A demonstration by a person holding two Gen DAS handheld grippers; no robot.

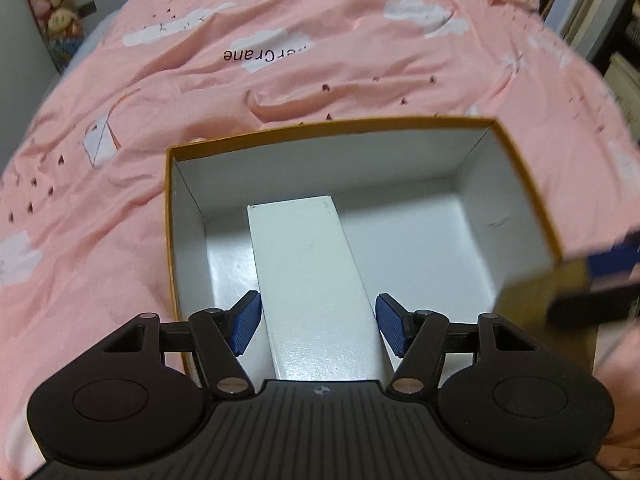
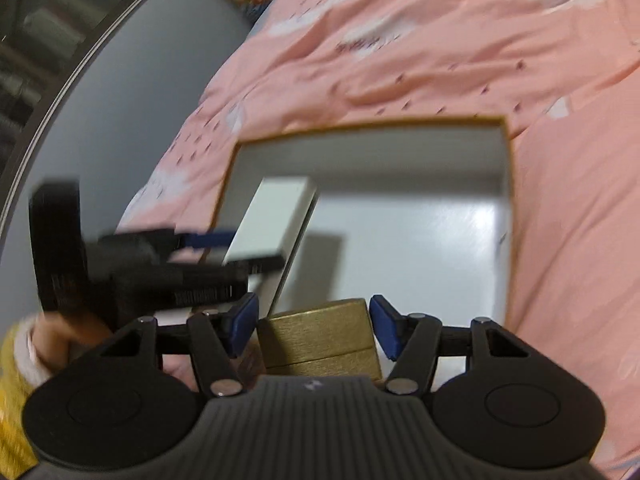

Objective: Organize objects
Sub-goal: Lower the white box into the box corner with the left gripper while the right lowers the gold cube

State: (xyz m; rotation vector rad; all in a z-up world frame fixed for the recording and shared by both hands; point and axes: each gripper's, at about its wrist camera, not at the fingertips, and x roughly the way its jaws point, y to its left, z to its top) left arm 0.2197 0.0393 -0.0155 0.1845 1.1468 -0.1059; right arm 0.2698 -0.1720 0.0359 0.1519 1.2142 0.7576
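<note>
Inside the open storage box (image 1: 516, 184) on the pink bedspread (image 1: 280, 60), the left gripper (image 1: 318, 322) clamps a long white box (image 1: 312, 280). Only the right-wrist view shows the gold box (image 2: 320, 336) gripped by the right gripper (image 2: 314, 328) at the near rim; bare floor (image 2: 420, 248) lies beyond.

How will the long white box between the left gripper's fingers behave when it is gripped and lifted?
The white box looks stiff: flat faces, sharp edges. Its glossy surface may slip against the blue pads. Being long and gripped at one end by the left gripper, it may droop or swing.
</note>
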